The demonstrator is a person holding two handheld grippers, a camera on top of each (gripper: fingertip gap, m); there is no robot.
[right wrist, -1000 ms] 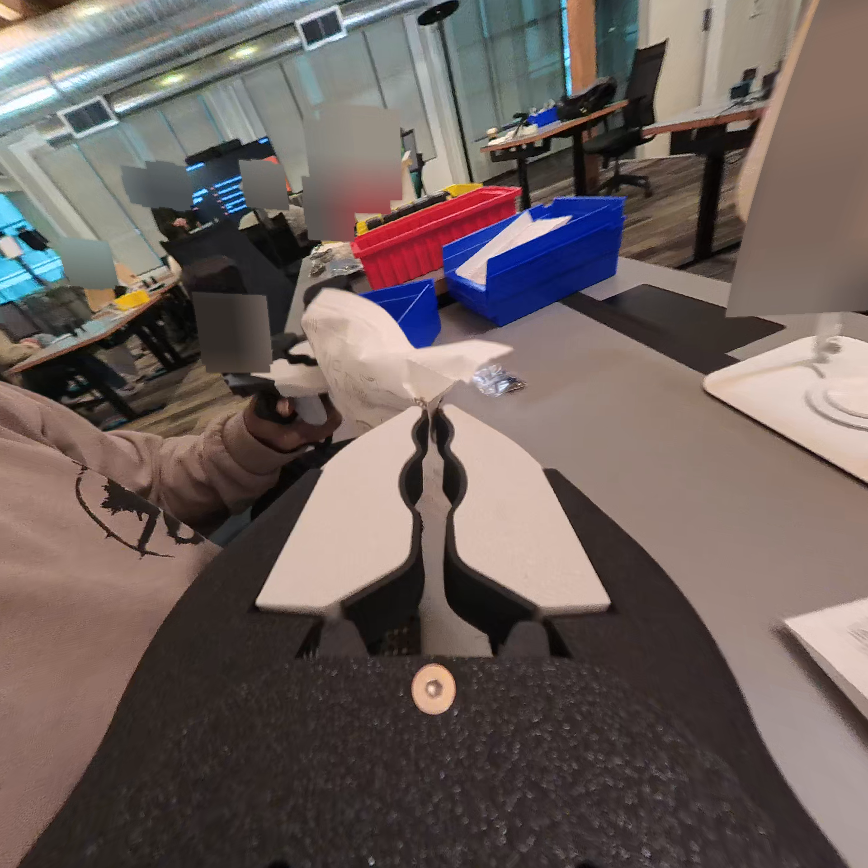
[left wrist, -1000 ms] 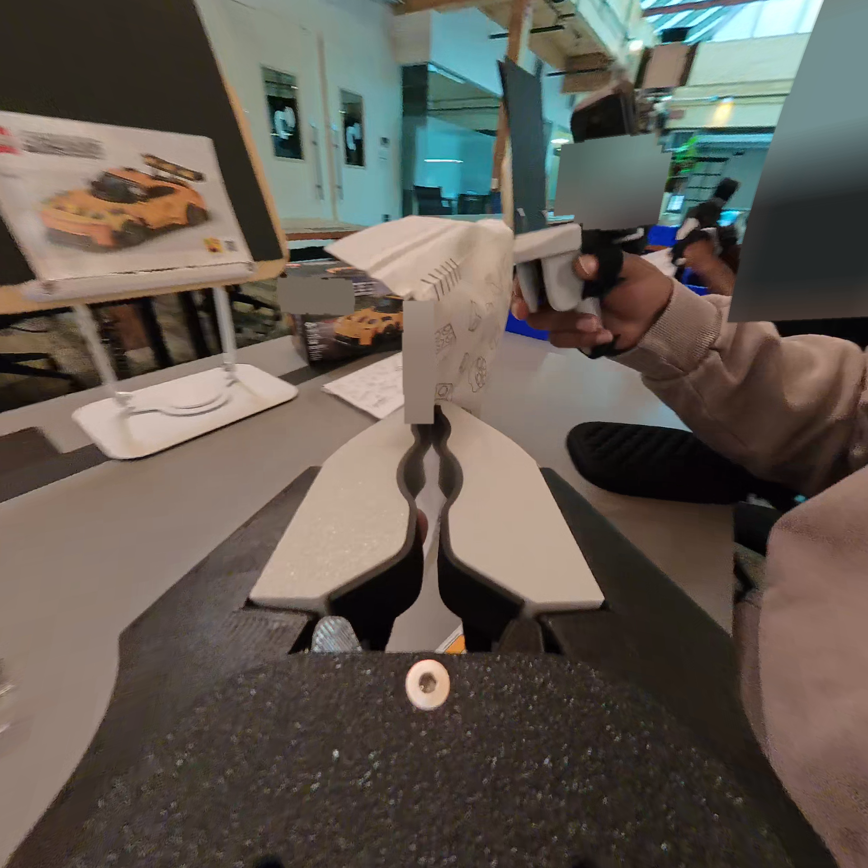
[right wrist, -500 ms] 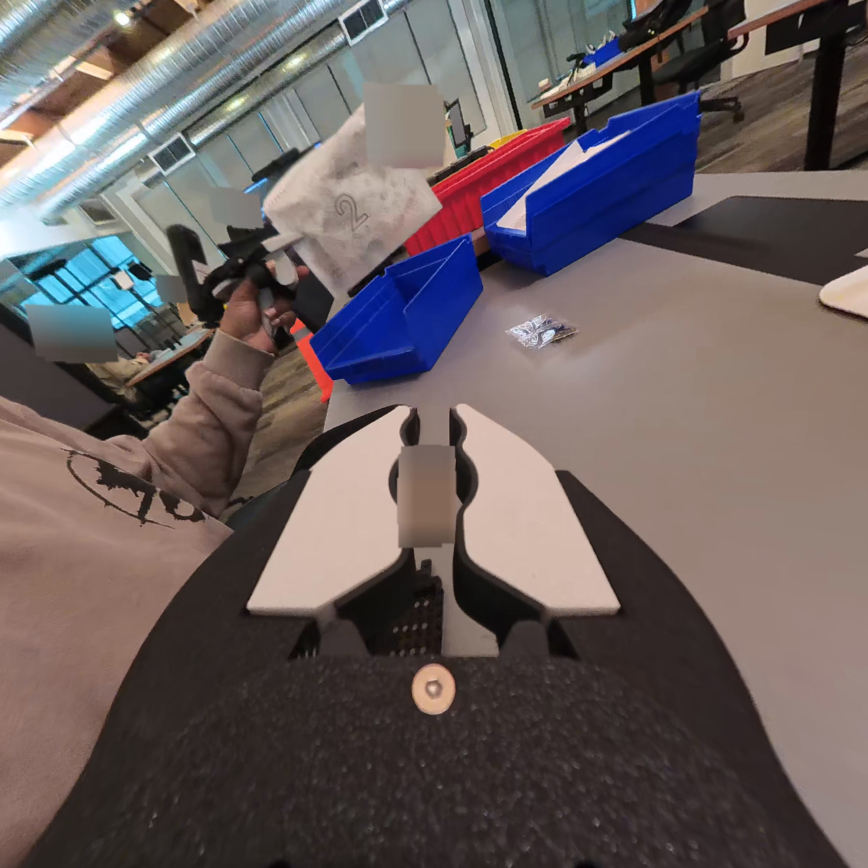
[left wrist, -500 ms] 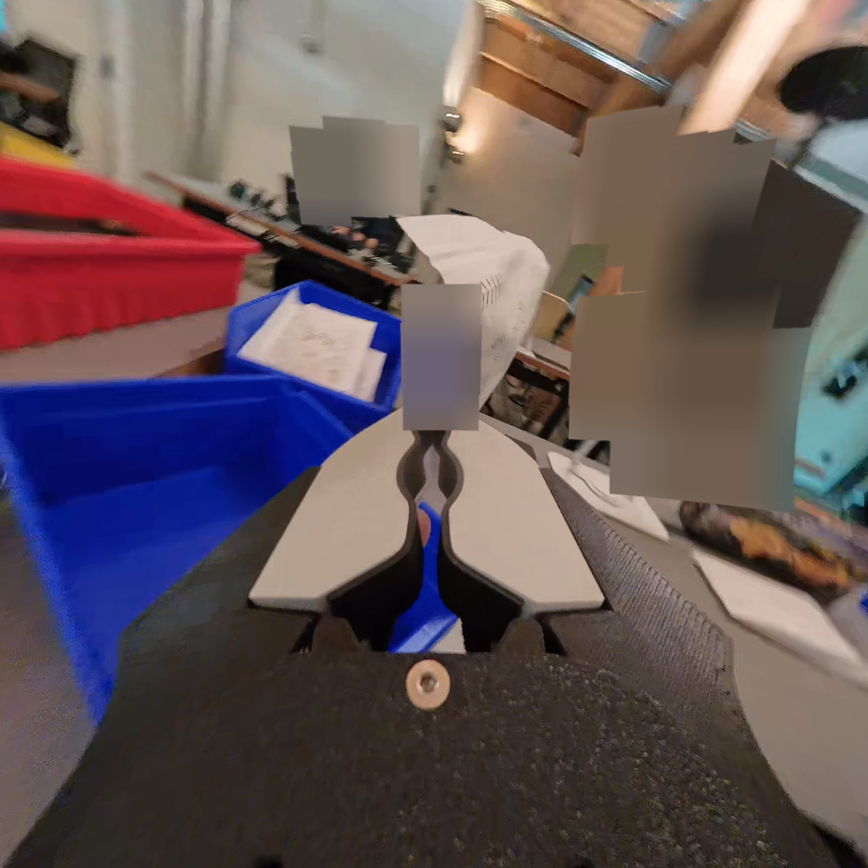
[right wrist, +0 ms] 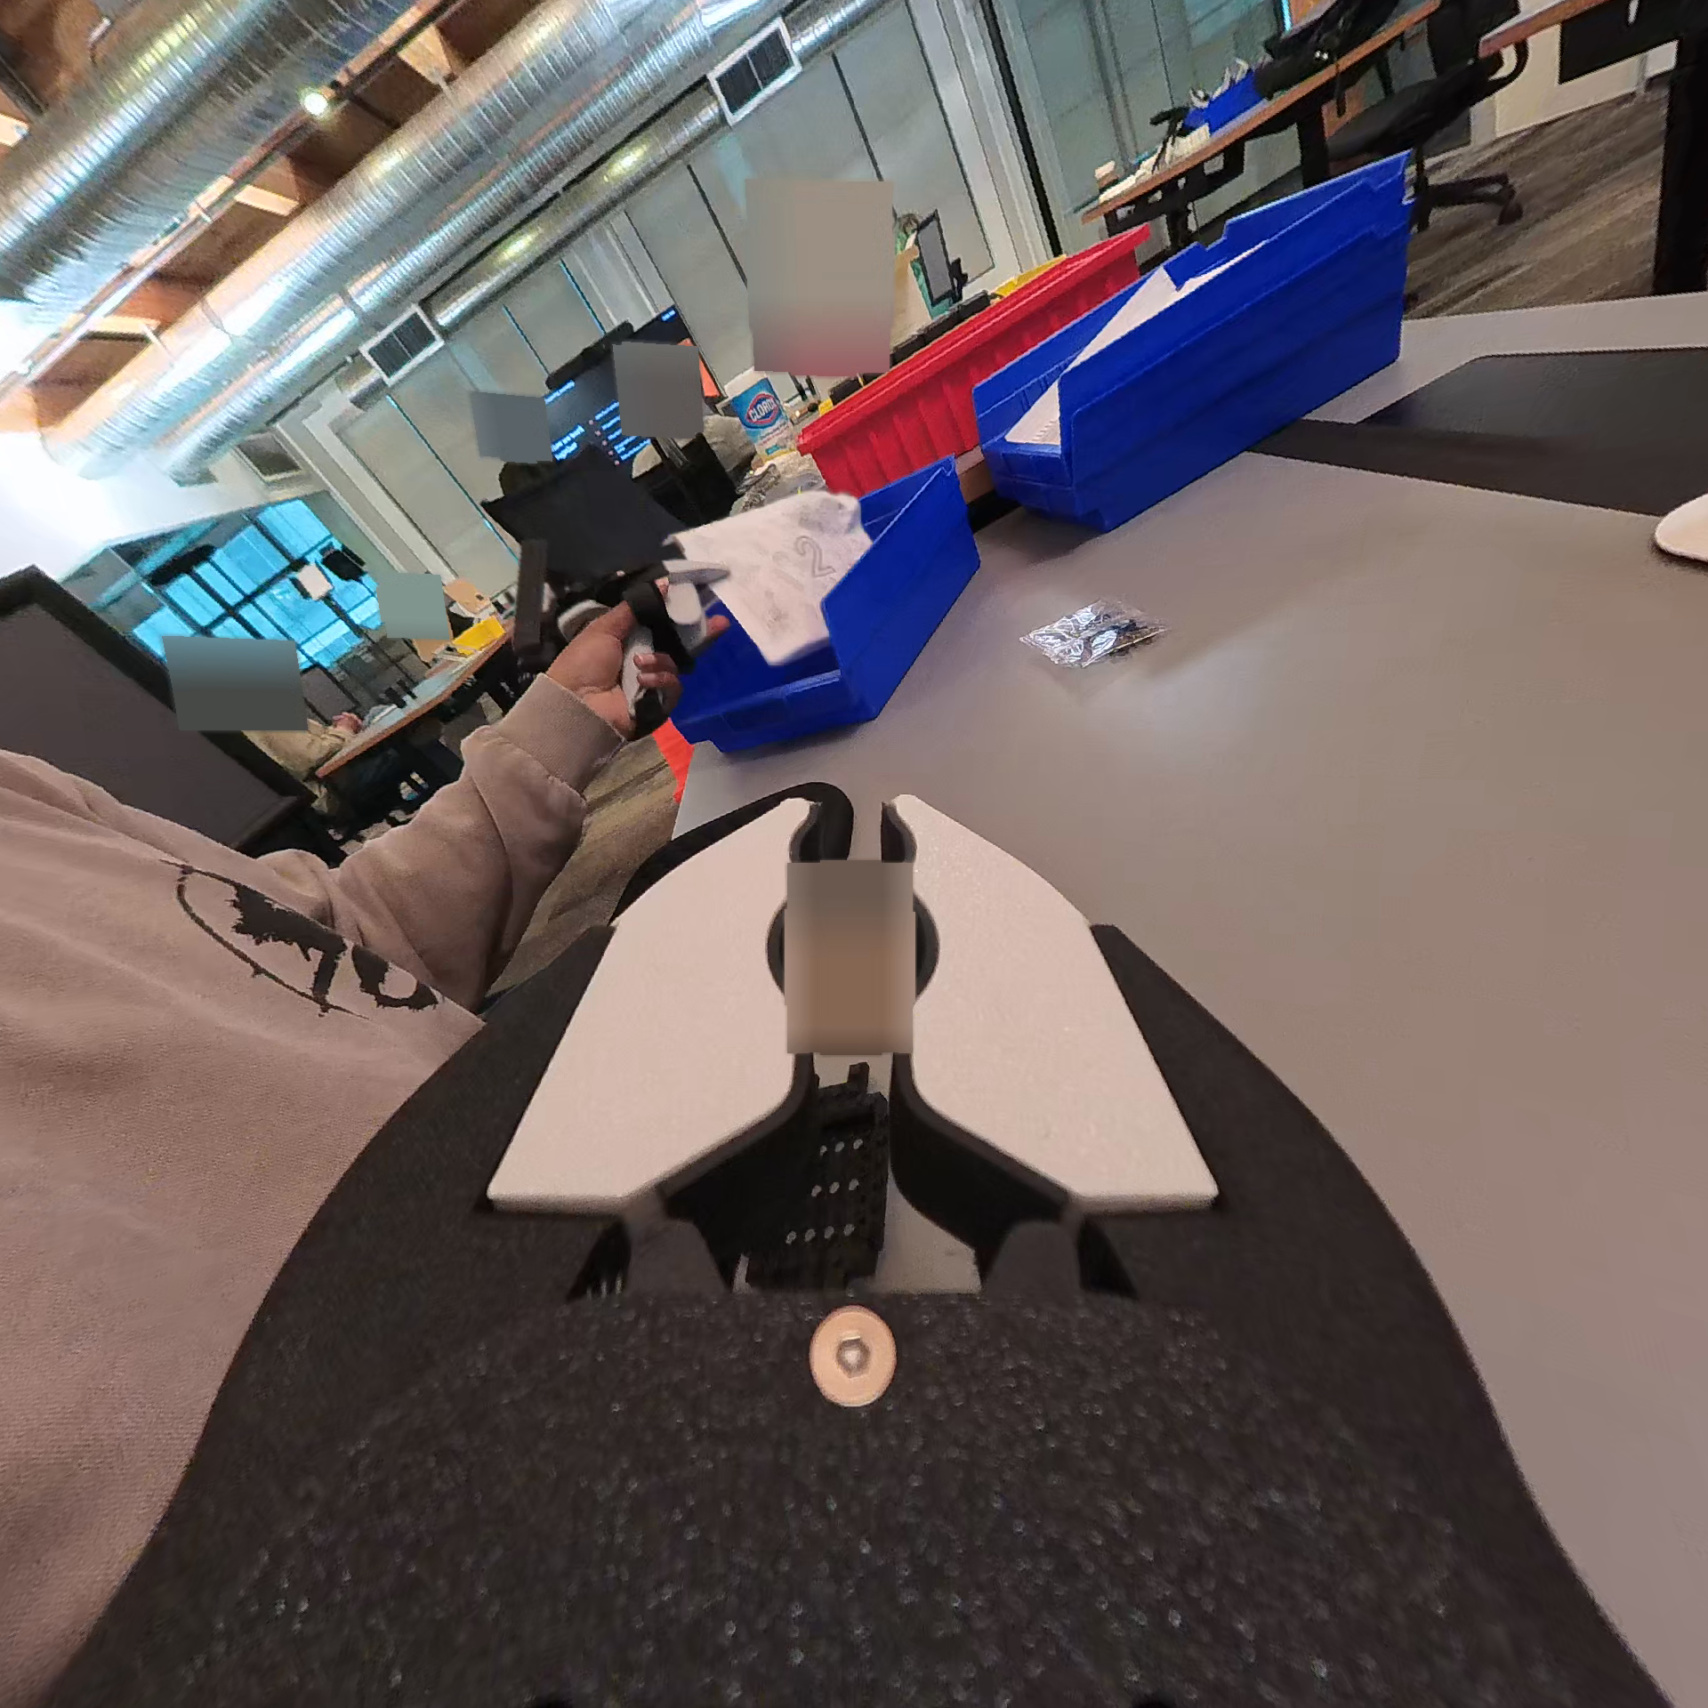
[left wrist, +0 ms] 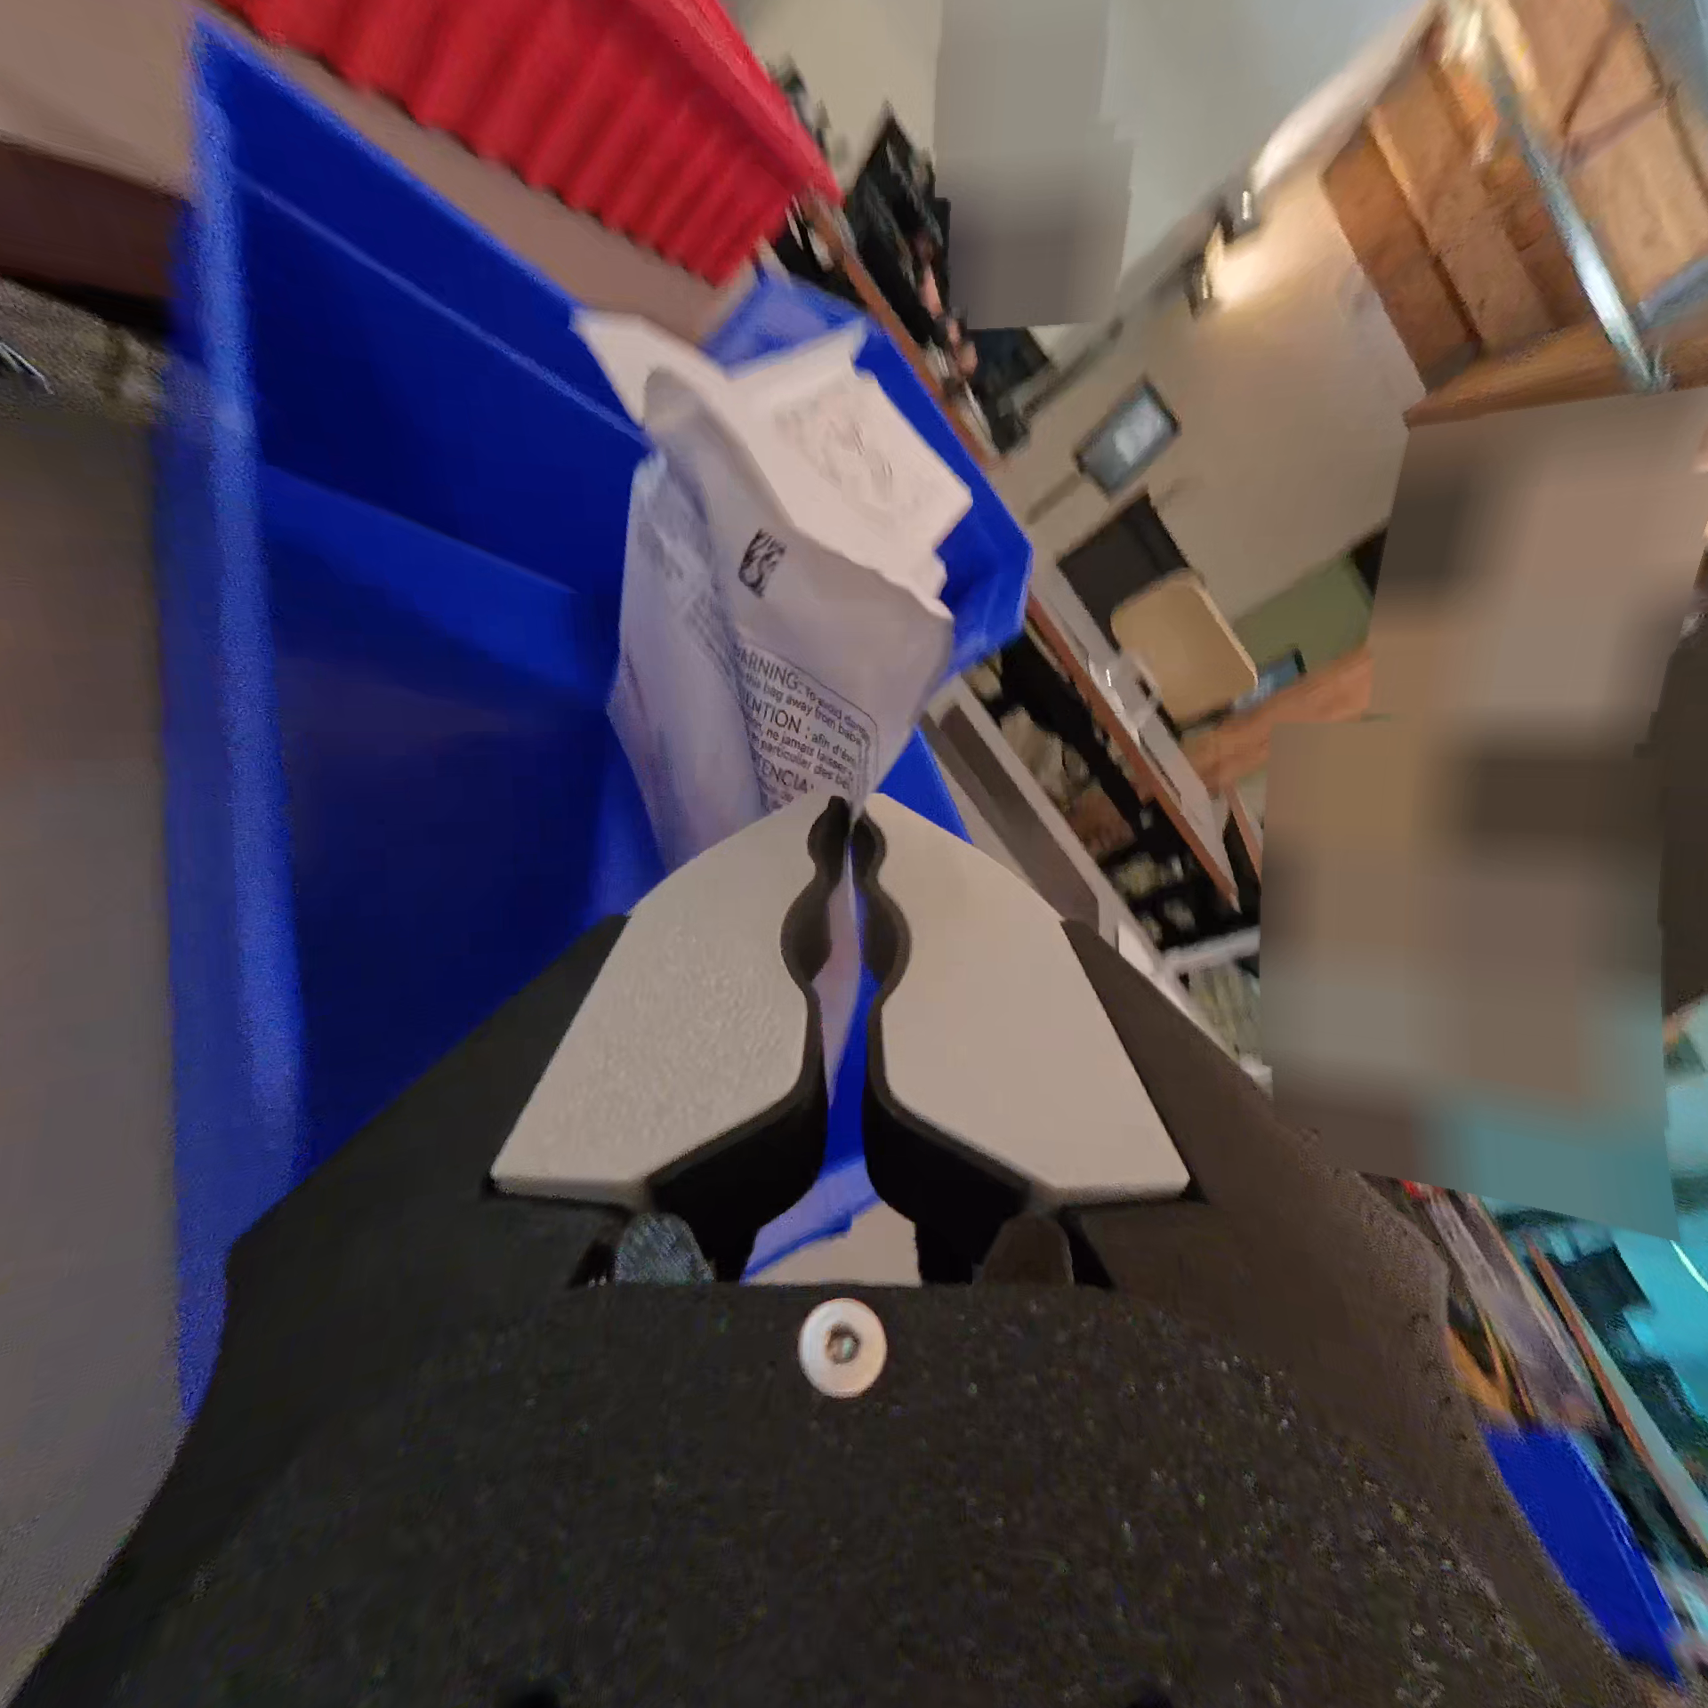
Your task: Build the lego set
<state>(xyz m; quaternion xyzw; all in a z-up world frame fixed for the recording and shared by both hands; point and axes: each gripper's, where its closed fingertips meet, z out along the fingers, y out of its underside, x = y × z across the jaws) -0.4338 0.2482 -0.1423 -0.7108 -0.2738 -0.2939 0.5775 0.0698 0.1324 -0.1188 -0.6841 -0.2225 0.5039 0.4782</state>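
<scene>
One white paper bag (left wrist: 786, 591) of parts is pinched by a lower corner between the pressed-together fingertips of the left gripper (left wrist: 848, 818). The bag's long axis runs forward and up from the jaws, the free top edge farthest from the fingers. It is held in the air over the open mouth of the small blue bin (left wrist: 416, 647); in the right wrist view the same bag (right wrist: 786, 573) is seen hanging above that bin (right wrist: 887, 610) at the table's near-left edge, carried by the left hand (right wrist: 610, 656).

The right gripper (right wrist: 864, 813) is held low over the grey table (right wrist: 1294, 739), well apart from the bag. Its fingertips are seen slightly parted, with a narrow gap between them; whether anything is held there cannot be told, since part of the gap is masked by a blur patch.

A small clear packet (right wrist: 1091, 633) of dark pieces lies on the table, beside the small bin and ahead of the right gripper. Farther back a larger blue bin (right wrist: 1201, 388) with white sheets inside is set next to a red bin (right wrist: 970, 370).

Judgement: the bag is probably being put into the small bin. The relation that counts is bag above bin mouth, hanging straight ahead of the left fingers; the left hand is by far the nearer. The build itself appears barely begun.
</scene>
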